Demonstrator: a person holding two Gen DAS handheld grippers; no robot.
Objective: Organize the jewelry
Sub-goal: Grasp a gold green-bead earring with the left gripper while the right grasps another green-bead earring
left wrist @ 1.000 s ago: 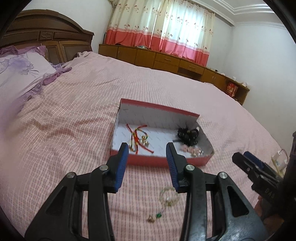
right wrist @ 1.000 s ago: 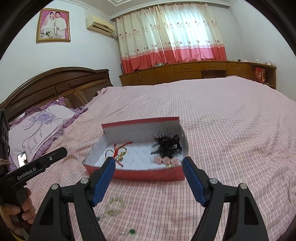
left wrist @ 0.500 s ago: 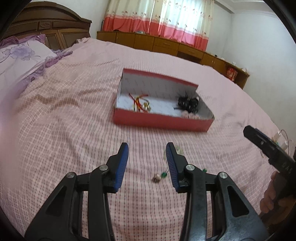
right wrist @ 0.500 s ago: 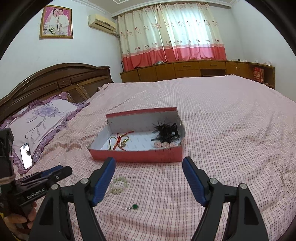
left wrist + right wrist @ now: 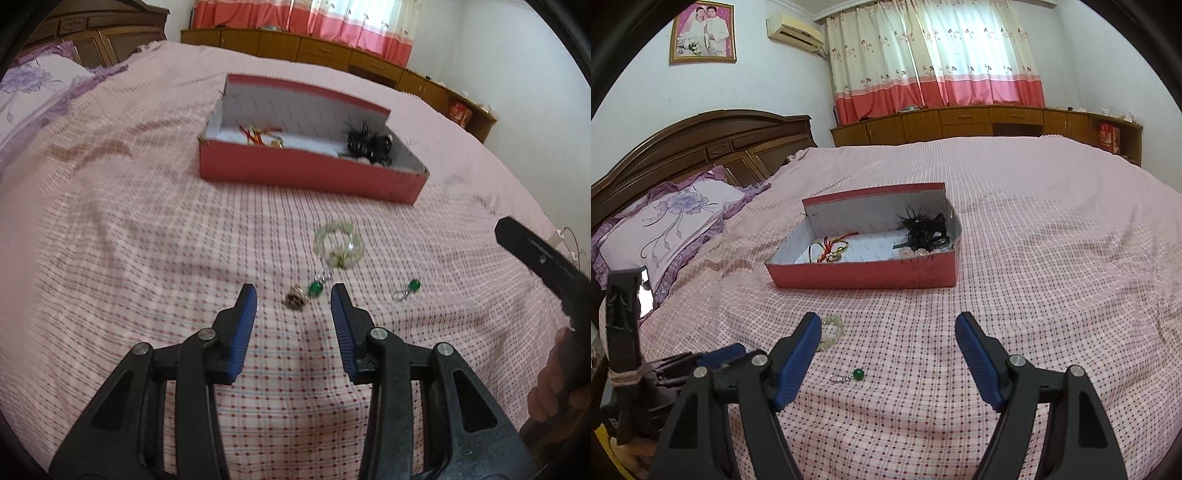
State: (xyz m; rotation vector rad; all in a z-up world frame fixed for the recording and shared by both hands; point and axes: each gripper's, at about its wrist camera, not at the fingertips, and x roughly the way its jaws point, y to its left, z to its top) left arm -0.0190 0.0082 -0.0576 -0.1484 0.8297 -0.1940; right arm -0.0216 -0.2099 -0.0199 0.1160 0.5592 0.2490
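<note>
Since a second ago we have pulled our left gripper (image 5: pixel 293 295) back from the red box (image 5: pixel 306 177) and dropped it low over the bed (image 5: pixel 110 240), so the loose pieces that sat below the jaws now lie right at their tips; our right gripper (image 5: pixel 886 328) backed off too, the box looks farther away. Left jaws apart, holding nothing; right jaws wide apart, holding nothing. Between the left tips: a small brownish ring-like piece (image 5: pixel 295 298) and a green bead earring (image 5: pixel 316 288), just beside each other. Pale bead bracelet (image 5: pixel 338 245) lies beyond them, nearer the box; second green bead earring (image 5: pixel 408 288) off to the right, also seen under the right gripper (image 5: pixel 855 376). Box already holds red cord pieces (image 5: pixel 260 133) and a black feathery hair piece (image 5: pixel 367 142). We judge all of it light, small, slippery on hard beads, and sinking into soft bedding; pinch the earring across the bead, not the thin hook, and take the bracelet across one side of the loop, since it will sag.
</note>
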